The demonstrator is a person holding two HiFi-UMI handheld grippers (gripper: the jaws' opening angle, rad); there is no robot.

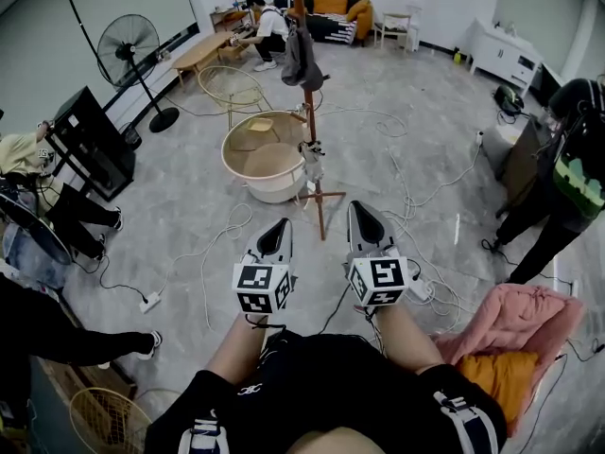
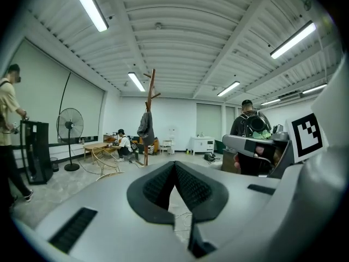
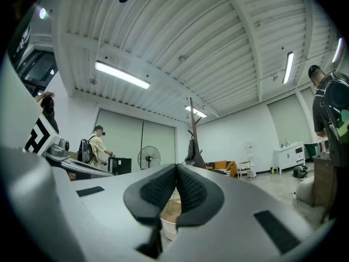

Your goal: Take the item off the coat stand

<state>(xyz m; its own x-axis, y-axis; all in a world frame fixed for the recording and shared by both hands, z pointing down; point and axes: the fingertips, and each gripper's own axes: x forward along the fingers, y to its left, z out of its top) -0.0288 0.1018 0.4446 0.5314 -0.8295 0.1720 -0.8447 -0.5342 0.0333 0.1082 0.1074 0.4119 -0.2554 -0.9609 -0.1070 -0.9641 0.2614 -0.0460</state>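
Grey garment (image 1: 301,60) hangs off the upper part of the wooden coat stand (image 1: 309,121), draped against the pole, clear of the floor (image 1: 416,140). It's well apart from both grippers, nothing touching it. In head view the stand rises btwn the two grippers and beyond their tips, w/ the garment farther up the pole. Left gripper (image 1: 277,227) sits low, left of the stand's foot; its own view shows the jaws pressed together, nothing btwn them, garment seen far off, above and left of the tips. Right gripper (image 1: 364,218) is level w/ it on the other side of the foot, jaws also closed tight on nothing; in right gripper view the garment shows far off, above and a bit right of the tips. Both are held close to the person's knees, marker cubes facing up. A round beige tub (image 1: 248,173) stands on the floor just beside the pole, on its left. Loose white cables (image 1: 416,192) trail around the base. A standing fan (image 1: 132,45) is well off left, and a pink cloth (image 1: 515,315) lies at lower right.
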